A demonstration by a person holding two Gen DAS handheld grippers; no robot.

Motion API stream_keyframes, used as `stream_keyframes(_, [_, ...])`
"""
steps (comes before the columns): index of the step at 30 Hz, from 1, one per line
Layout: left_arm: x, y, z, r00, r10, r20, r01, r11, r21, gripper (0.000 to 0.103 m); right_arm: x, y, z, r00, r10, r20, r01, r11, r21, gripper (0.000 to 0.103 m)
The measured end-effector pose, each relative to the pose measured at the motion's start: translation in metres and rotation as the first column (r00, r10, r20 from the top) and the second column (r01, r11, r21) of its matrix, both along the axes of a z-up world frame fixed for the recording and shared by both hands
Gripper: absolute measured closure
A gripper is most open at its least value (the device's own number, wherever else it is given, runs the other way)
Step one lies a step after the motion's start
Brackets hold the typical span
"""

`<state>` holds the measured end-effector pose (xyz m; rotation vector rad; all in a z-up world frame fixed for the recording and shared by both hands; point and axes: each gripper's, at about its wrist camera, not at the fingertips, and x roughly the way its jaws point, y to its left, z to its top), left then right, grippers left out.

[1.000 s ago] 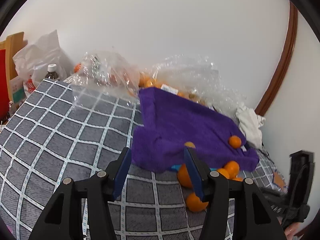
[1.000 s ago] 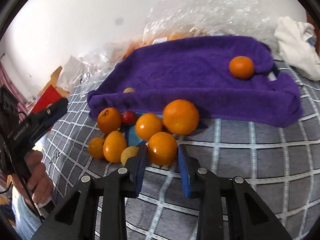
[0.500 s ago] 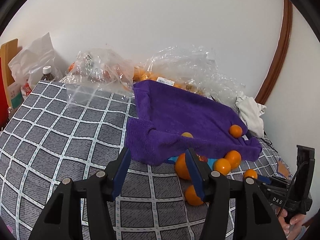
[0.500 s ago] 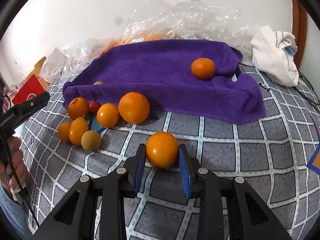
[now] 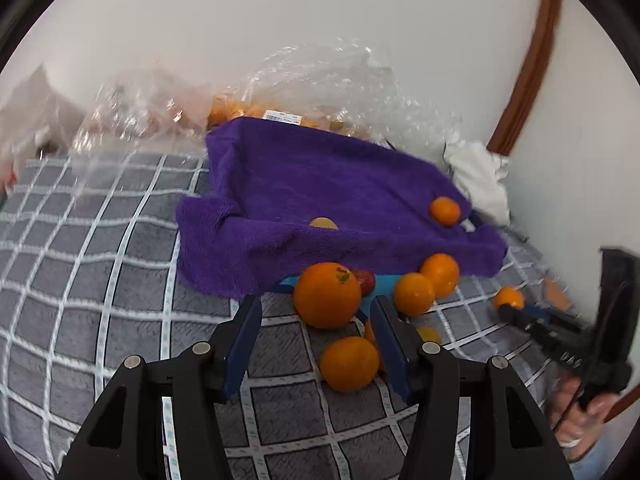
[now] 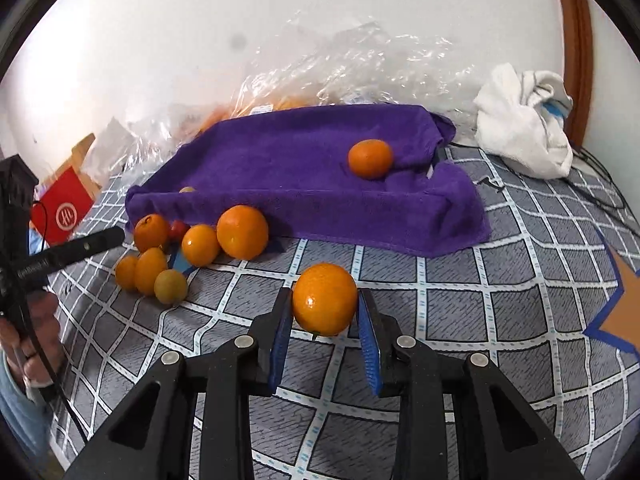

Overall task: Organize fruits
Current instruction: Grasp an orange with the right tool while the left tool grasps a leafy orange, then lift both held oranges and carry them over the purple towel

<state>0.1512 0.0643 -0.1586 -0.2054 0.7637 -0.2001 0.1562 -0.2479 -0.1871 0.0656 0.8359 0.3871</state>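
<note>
My right gripper (image 6: 325,300) is shut on an orange (image 6: 324,300) and holds it above the checked cloth, in front of the purple towel (image 6: 280,160). One orange (image 6: 370,159) lies on the towel near its right end, and a small yellowish fruit (image 6: 187,189) peeks over its front fold. A cluster of several oranges (image 6: 242,232), a small red fruit (image 6: 179,229) and a greenish one (image 6: 171,286) sits at the towel's front left. My left gripper (image 5: 316,310) is open. Its tips stand just short of the big orange (image 5: 326,294) in that cluster.
Clear plastic bags (image 5: 320,76) with more oranges lie against the wall behind the towel. A white cloth (image 6: 524,120) and cables sit at the right, a red box (image 6: 64,208) at the left. A grey checked cloth (image 6: 500,308) covers the surface. A hand (image 6: 36,340) holds the left gripper.
The right gripper has drawn its orange away from the cluster and out to the right. The left gripper has moved in on the cluster, so the big orange now sits between its tips.
</note>
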Motion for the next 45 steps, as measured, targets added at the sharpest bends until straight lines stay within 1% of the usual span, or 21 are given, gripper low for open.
stream_keyframes(1, [0.005,-0.005,0.0,1.0,-0.012,-0.023,0.012,1.0,0.006,0.049,0.0,-0.001,0.0,1.0,0.0,-0.002,0.0,1.0,0.003,0.071])
stream_keyframes(6, [0.025,-0.015,-0.011,0.995,-0.005,-0.099,0.007,1.0,0.028,0.049,0.0,-0.002,0.0,1.0,0.004,-0.004,-0.004,1.0,0.024,0.071])
stream_keyframes(9, [0.029,-0.011,-0.018,0.994,0.025,-0.109,-0.025,1.0,0.004,0.05,0.0,-0.004,0.0,1.0,0.008,-0.009,-0.008,0.999,0.038,0.071])
stream_keyframes(10, [0.028,-0.009,-0.019,0.994,0.033,-0.103,-0.033,0.999,-0.001,0.052,0.001,-0.004,0.0,1.0,0.01,-0.011,-0.01,0.999,0.044,0.071])
stream_keyframes(11, [0.027,-0.008,-0.019,0.995,0.025,-0.092,-0.027,0.999,-0.018,0.062,0.001,-0.004,-0.001,1.0,0.013,-0.014,-0.013,0.999,0.049,0.071])
stream_keyframes(12, [0.025,-0.006,-0.019,0.996,0.011,-0.085,-0.015,0.999,-0.036,0.063,0.002,-0.004,-0.001,1.0,0.016,-0.017,-0.015,0.998,0.053,0.071])
stream_keyframes(15, [0.021,0.0,-0.018,0.997,0.019,-0.07,-0.023,0.998,-0.054,0.063,0.001,-0.003,-0.002,1.0,0.017,-0.021,-0.016,0.999,0.048,0.071])
stream_keyframes(17, [0.013,0.007,-0.014,0.998,0.04,-0.057,-0.043,0.998,-0.04,0.063,0.0,-0.002,0.0,1.0,0.021,-0.01,-0.02,0.999,0.042,0.071])
stream_keyframes(20, [0.002,0.02,-0.01,0.994,0.105,-0.035,-0.106,0.994,-0.011,0.063,0.0,-0.002,0.0,1.0,0.024,-0.004,-0.024,0.999,0.045,0.071])
stream_keyframes(22, [0.001,0.028,-0.012,0.99,0.128,-0.052,-0.129,0.992,-0.007,0.063,0.001,-0.003,-0.001,1.0,0.022,-0.013,-0.021,0.999,0.05,0.071])
stream_keyframes(24, [0.003,0.036,-0.017,0.986,0.136,-0.095,-0.138,0.99,-0.021,0.062,0.002,-0.004,-0.002,1.0,0.014,-0.022,-0.013,0.999,0.051,0.071])
stream_keyframes(25, [0.004,0.038,-0.019,0.986,0.133,-0.102,-0.137,0.99,-0.035,0.062,0.003,-0.004,-0.003,1.0,0.01,-0.026,-0.009,0.999,0.049,0.071])
stream_keyframes(27, [0.005,0.037,-0.021,0.986,0.13,-0.105,-0.135,0.99,-0.035,0.06,0.005,-0.004,-0.004,0.999,0.004,-0.034,-0.003,0.999,0.041,0.071])
stream_keyframes(30, [0.008,0.028,-0.022,0.987,0.124,-0.1,-0.124,0.992,0.002,0.054,0.009,-0.004,-0.008,0.998,-0.008,-0.059,0.009,1.0,0.021,0.071])
stream_keyframes(33, [0.009,0.019,-0.022,0.987,0.125,-0.098,-0.119,0.991,0.061,0.053,0.012,-0.003,-0.009,0.998,-0.015,-0.067,0.016,1.0,0.008,0.071])
stream_keyframes(36, [0.01,0.015,-0.022,0.987,0.13,-0.1,-0.121,0.989,0.087,0.053,0.011,-0.003,-0.009,0.998,-0.022,-0.062,0.022,1.0,0.002,0.071])
stream_keyframes(42, [0.008,0.022,-0.022,0.984,0.152,-0.097,-0.15,0.988,0.033,0.053,0.012,-0.002,-0.01,0.997,-0.037,-0.068,0.036,0.999,-0.019,0.071])
stream_keyframes(45, [0.006,0.023,-0.023,0.982,0.166,-0.095,-0.164,0.986,0.026,0.053,0.012,0.001,-0.01,0.997,-0.039,-0.067,0.037,0.999,-0.034,0.071])
